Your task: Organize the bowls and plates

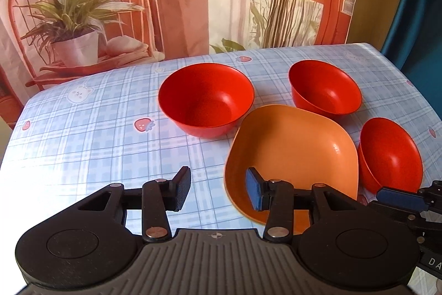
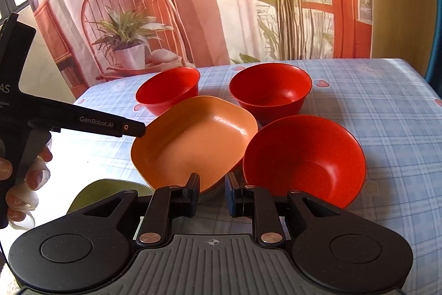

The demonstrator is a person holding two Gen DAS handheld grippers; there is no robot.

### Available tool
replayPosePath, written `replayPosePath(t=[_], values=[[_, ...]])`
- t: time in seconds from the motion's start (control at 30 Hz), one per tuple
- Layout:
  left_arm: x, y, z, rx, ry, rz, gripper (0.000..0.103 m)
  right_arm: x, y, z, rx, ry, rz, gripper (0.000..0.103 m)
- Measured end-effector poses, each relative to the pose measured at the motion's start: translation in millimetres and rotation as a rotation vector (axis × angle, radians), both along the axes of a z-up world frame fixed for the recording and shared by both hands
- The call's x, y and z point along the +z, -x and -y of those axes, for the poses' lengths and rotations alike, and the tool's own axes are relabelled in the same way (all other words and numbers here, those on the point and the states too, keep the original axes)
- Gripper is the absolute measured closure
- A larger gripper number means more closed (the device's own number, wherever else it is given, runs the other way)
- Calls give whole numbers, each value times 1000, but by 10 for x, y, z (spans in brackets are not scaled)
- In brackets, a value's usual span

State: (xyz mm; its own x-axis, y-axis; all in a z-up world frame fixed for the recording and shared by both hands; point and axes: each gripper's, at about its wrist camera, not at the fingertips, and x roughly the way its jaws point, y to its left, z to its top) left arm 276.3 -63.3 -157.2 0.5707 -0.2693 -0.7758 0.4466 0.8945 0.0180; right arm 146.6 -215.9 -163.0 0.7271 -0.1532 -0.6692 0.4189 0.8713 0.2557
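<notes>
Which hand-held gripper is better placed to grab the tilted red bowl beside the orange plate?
Probably the right hand-held gripper: its fingertips sit just beside the near rim of the tilted red bowl. The left hand-held gripper, jaws open, is at the opposite edge of the orange plate.

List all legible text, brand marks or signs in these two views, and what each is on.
"GenRobot.AI": on the black finger of the left gripper, right wrist view.
"AS": cut-off letters on that gripper's body, at the frame's left edge; smaller lines beneath are too small to read.
"DA": cut-off letters on the right gripper, left wrist view.
</notes>
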Motion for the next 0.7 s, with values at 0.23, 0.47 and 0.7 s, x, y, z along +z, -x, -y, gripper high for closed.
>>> replayPosePath(t=[0.23,0.47,0.7], values=[[79,310,-250,58,-1,39,57,23,125,-151,-7,37,8,83],[57,574,-457,117,3,35,57,21,206,-247,-25,47,18,81],[90,817,-568,164,-4,93,57,7,232,-351,-10,60,20,81]])
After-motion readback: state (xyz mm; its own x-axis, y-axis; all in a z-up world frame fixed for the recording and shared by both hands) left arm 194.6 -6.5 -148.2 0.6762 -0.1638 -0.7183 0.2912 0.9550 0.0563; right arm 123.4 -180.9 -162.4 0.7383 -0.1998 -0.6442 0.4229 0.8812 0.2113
